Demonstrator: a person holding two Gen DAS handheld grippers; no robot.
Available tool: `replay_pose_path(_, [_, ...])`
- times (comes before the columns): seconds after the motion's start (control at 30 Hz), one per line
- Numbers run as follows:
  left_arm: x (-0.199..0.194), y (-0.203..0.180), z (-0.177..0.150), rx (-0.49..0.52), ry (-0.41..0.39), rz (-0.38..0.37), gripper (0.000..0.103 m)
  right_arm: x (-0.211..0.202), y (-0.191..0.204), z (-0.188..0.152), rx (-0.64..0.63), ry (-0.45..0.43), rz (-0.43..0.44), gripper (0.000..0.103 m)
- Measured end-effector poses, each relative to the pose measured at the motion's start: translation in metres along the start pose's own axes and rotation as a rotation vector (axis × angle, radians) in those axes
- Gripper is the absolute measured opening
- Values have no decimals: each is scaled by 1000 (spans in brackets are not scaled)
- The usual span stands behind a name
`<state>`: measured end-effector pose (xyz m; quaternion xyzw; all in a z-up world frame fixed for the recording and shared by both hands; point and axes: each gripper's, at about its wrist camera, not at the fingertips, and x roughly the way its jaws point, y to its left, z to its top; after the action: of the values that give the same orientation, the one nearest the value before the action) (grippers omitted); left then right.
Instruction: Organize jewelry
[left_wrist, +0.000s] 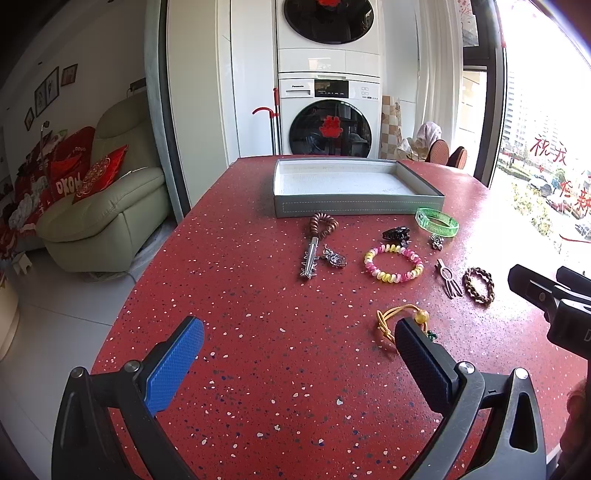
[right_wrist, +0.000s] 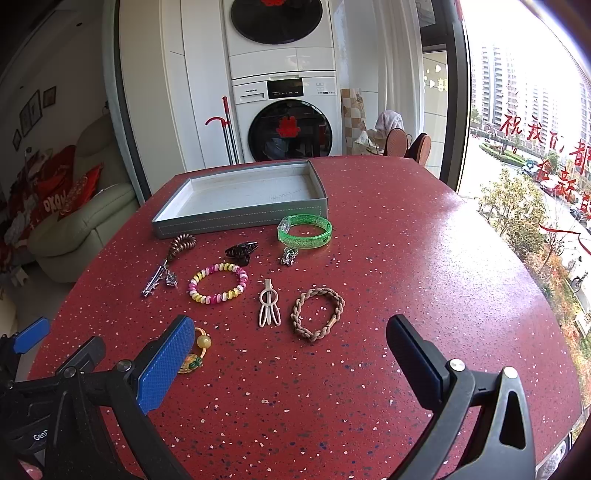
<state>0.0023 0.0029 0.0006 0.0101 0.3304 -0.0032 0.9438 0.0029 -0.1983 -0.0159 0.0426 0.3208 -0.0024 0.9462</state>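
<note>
Red speckled table, grey tray, glittery green bangle, pink-yellow bracelet

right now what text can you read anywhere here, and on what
"Panasonic": lower washing machine, panel top left.
"OKOK": red cushion on the sofa, seen upside down.
"祝我": red window writing; the remaining characters are unclear.
Washer display digits: too small to read.
Jewelry, tray: no text.

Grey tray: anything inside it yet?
The grey tray shows only its pale lining; no jewelry visible inside. Its near wall hides a strip of the floor. The green bangle lies outside on the red table.
</note>
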Motion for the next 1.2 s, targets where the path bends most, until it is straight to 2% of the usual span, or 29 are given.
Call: replay_pose_path(1.2, [2, 0, -2, 1, 4, 2, 103, 1, 4, 1, 6, 2, 11, 103])
